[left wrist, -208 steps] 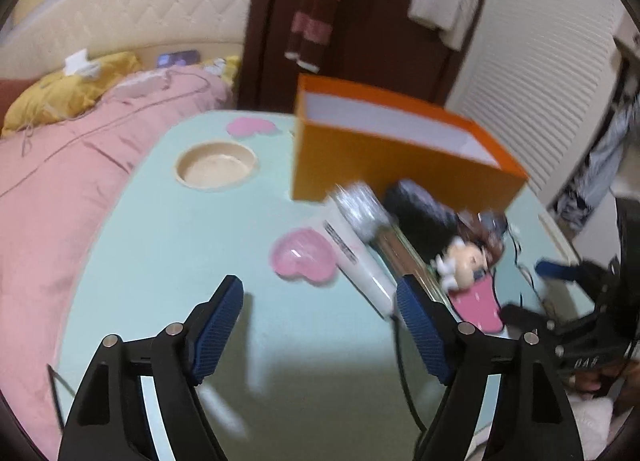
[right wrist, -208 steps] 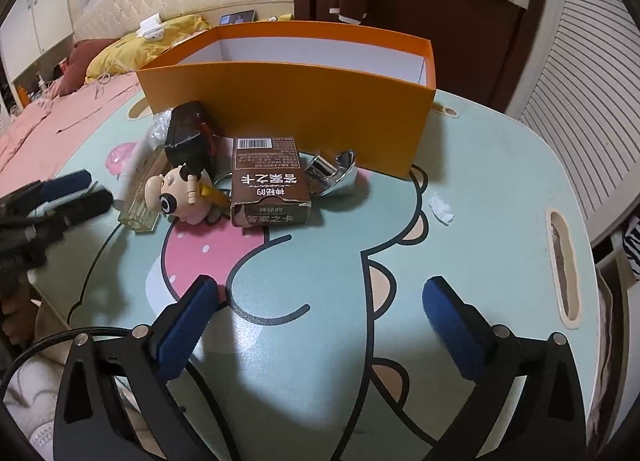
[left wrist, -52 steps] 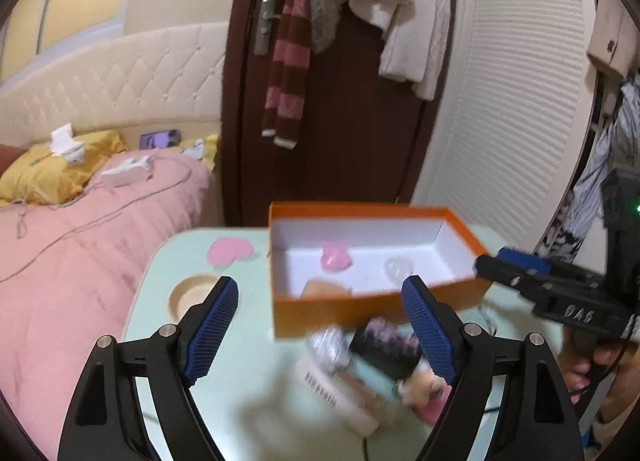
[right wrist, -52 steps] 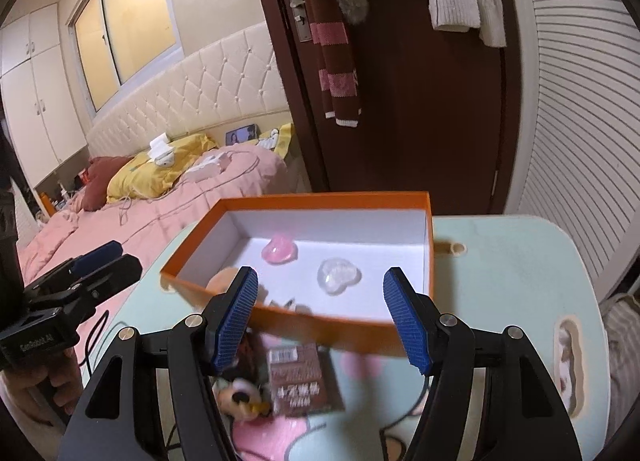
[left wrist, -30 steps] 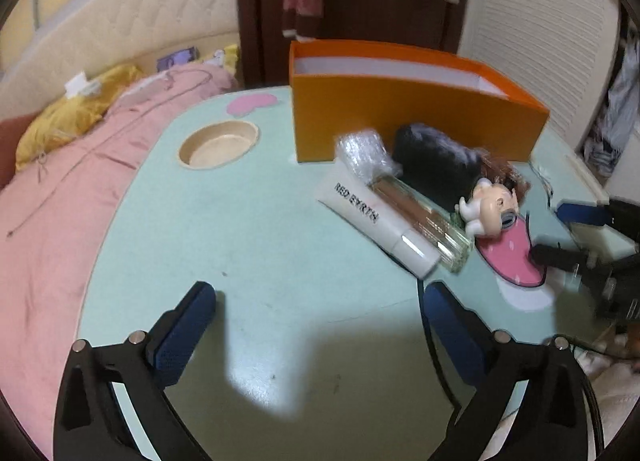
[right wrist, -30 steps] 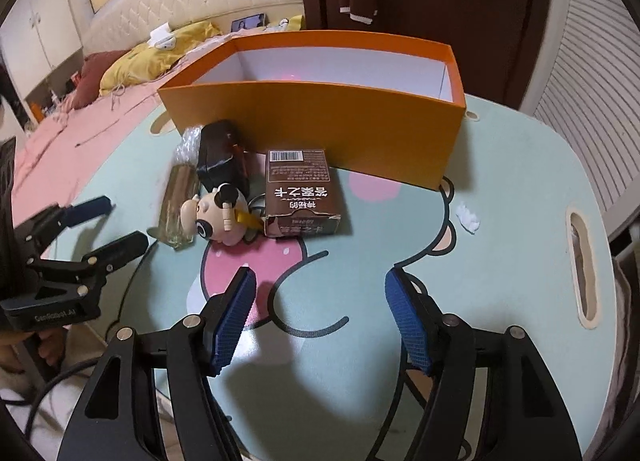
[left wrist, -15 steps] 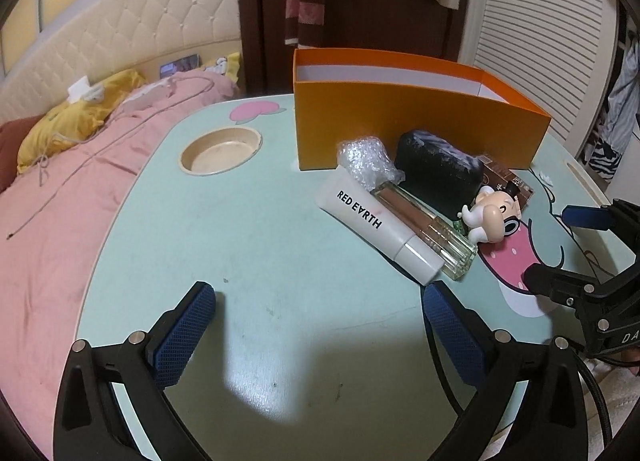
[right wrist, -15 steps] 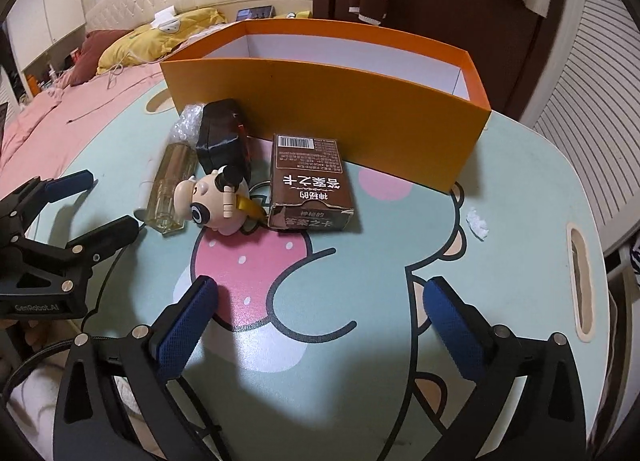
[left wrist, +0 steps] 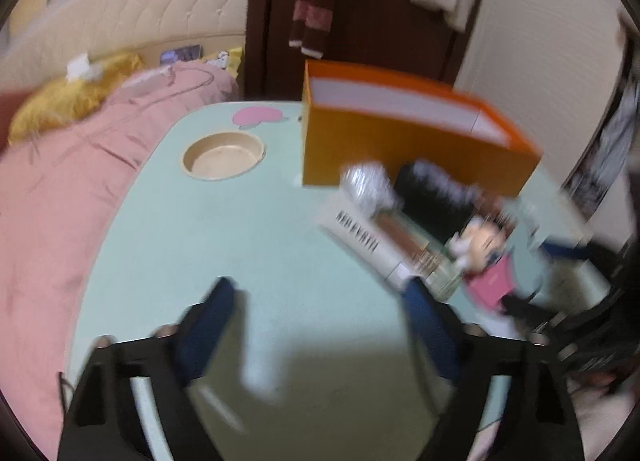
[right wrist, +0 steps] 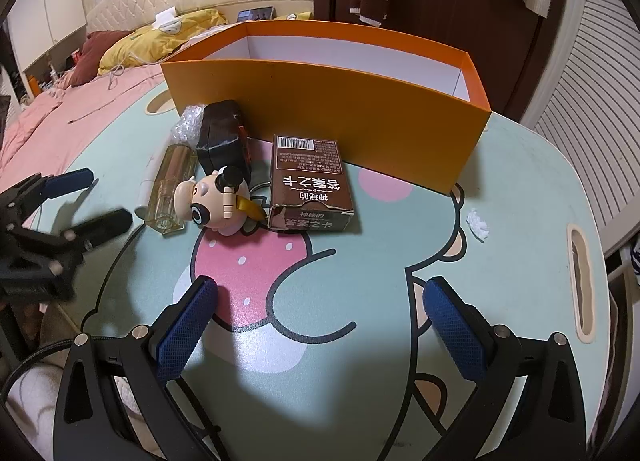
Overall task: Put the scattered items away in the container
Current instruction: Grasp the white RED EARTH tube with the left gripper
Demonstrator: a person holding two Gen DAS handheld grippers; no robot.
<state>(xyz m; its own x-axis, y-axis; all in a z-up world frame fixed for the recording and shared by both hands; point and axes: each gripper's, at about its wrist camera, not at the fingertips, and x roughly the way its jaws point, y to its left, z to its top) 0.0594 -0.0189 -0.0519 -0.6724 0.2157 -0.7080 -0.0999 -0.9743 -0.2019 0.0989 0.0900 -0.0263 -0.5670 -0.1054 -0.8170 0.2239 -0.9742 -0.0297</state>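
My right hand-held gripper [right wrist: 320,325] hangs spread wide over the mint-green cartoon-print table [right wrist: 520,221], nothing between its pads. My left hand-held gripper [left wrist: 320,325] is closing on empty air. The brown printed carton [right wrist: 310,185], pig figurine [right wrist: 216,201] and glass bottle [right wrist: 170,185] lie just before the tall orange cardboard box [right wrist: 360,117].

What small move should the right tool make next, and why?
Probably ease forward and down onto the brown box. The right tool hangs open and empty just short of it, and the box lies flat, nearest, still outside the orange container. The left tool, jaws closing on nothing, faces the tube side.
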